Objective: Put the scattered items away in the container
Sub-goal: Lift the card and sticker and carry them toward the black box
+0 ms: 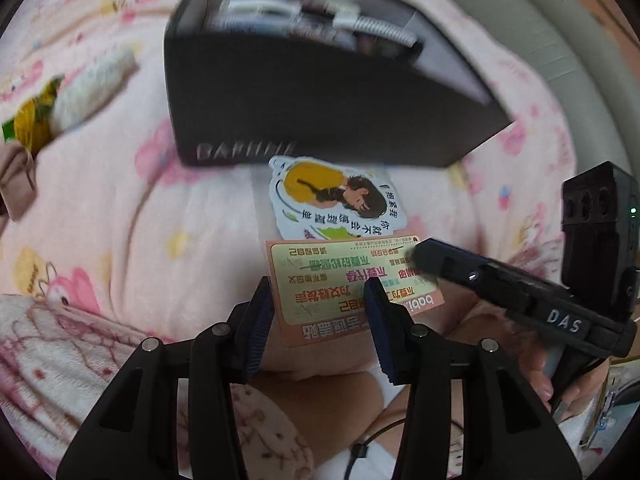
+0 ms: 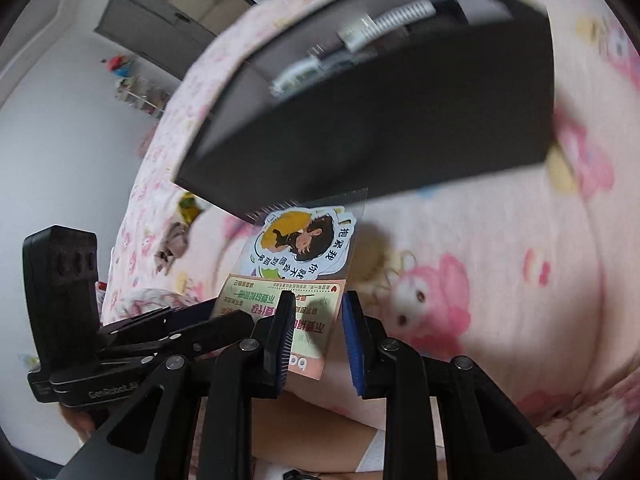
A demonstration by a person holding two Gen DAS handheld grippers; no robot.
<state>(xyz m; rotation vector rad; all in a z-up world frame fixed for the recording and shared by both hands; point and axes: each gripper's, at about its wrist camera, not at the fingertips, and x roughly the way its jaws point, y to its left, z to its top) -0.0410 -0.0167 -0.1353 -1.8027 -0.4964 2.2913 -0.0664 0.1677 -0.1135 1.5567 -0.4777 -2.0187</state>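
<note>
A sticker pack (image 1: 340, 248) with a cartoon girl and a pink printed card lies on the pink blanket just in front of a black box (image 1: 320, 112). The box holds several items, among them a white comb-like piece (image 1: 376, 26). My left gripper (image 1: 320, 312) is open, its pads either side of the card's near end. My right gripper (image 2: 316, 332) is open too, jaws astride the card's (image 2: 308, 320) right edge; the box (image 2: 400, 128) stands beyond. The right gripper's body also shows in the left wrist view (image 1: 520, 300), its tip over the card.
A green-yellow snack packet (image 1: 60, 108) and a brown pouch (image 1: 16, 180) lie on the blanket at the left. The pink cartoon blanket (image 2: 480, 280) covers the bed. A grey wall and shelf (image 2: 140, 84) stand beyond the bed edge. The person's legs are below.
</note>
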